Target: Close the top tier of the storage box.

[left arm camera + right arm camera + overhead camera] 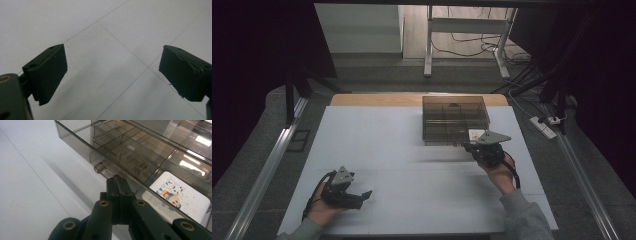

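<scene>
A smoky clear drawer box [454,120] with several compartments stands at the far middle-right of the white table [402,145]. Its front wall carries a small clear knob [100,167]. A white card with a cartoon print [180,195] lies in a front compartment. My right gripper [117,180] is shut, jaws pressed together, tips against the drawer front just right of the knob; I see nothing between them. In the high view the right gripper [472,146] sits at the box's near right corner. My left gripper [362,196] rests near the table's front left, open and empty [112,72].
Thin seam lines cross the white table top [147,67]. A wooden strip [362,100] edges the table's far side. Beyond it are a metal table frame [429,45] and cables on the floor. A power strip [544,126] lies off the right edge.
</scene>
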